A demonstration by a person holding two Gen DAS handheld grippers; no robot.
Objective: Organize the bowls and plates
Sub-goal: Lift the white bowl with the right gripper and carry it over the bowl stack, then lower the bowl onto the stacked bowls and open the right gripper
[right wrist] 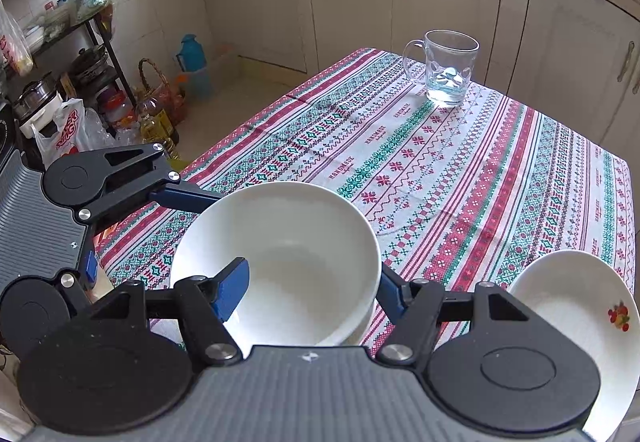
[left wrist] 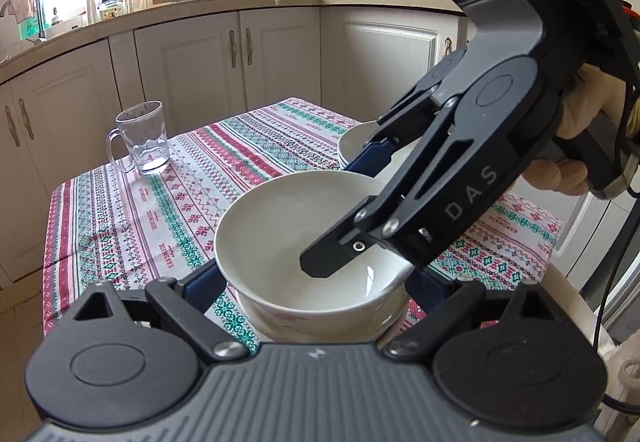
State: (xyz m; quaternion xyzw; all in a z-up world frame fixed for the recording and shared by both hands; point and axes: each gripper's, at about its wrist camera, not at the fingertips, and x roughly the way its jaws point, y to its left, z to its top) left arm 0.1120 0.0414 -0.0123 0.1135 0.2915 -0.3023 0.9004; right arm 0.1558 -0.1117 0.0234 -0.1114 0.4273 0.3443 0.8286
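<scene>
Room: kitchen, cream cabinets along the walls, bottles and a knife block on the counter behind.
Tabletop: covered by a striped cloth patterned in red and green.
Bowl: a white bowl sits at the near edge of the tabletop, upright, directly in front of both my grippers.
Under it: a second bowl with a pink pattern on its outer wall shows just beneath the white one. I cannot tell whether the two touch.
Plate: a white plate with a small fruit print lies just to the right of the bowl, apart from it.
Mug: a clear glass mug stands upright at the far corner, well apart from the bowls.
Left gripper: my left gripper straddles the white bowl, one blue pad at each side of its outer wall. I cannot tell whether the jaws press on it.
Right gripper: my right gripper points steeply down over the bowl's rim. Its jaws stand apart, one finger inside the bowl and clear of the wall, the other outside by the rim.
Hand: my right hand wraps the handle.
</scene>
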